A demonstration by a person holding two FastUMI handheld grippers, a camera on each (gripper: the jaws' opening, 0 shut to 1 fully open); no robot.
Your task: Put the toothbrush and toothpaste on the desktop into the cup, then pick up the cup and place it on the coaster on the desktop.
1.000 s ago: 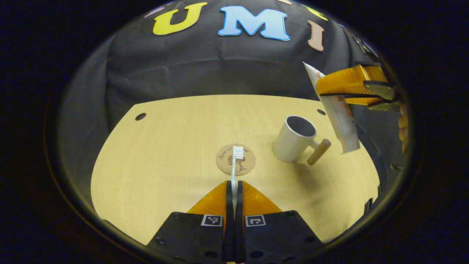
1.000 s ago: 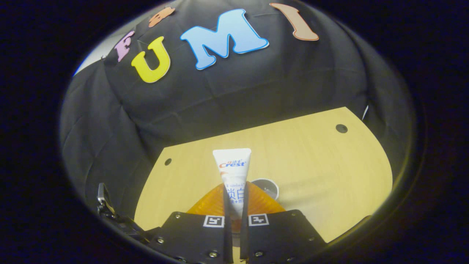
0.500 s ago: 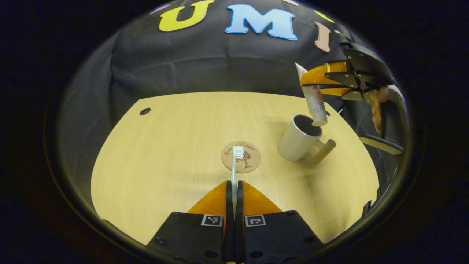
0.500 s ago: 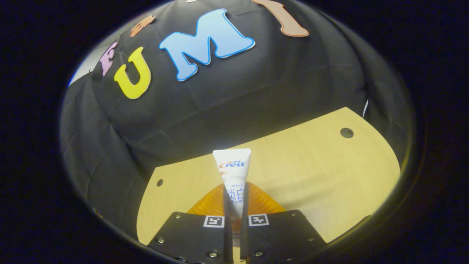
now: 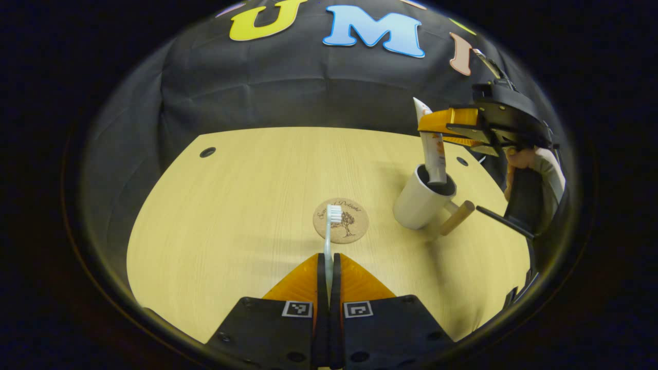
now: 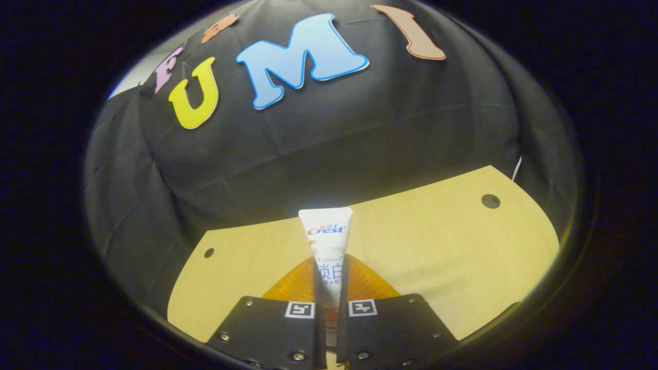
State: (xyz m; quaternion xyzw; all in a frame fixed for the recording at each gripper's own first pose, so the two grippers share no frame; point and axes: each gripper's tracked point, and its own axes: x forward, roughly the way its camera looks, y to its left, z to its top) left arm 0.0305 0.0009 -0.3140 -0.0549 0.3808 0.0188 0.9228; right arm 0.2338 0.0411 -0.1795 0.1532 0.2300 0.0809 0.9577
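— At bottom centre of the left gripper view, what's held?
— Left hand-held gripper [image 5: 329, 267] is clamped on the toothbrush [image 5: 329, 234], its bristles over the coaster [image 5: 349, 228] mid-worktop [image 5: 231, 216].
— And farther, right of frame?
— Right hand-held gripper [image 5: 429, 123] pinches the toothpaste [image 5: 433, 154], lower end inside the cup [image 5: 419, 203]. Its own view shows both fingers squeezing the tube [image 6: 327, 241].

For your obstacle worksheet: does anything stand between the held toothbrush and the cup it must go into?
Nothing visible: bare desktop lies between the toothbrush and cup, though the toothpaste already occupies the cup's mouth.
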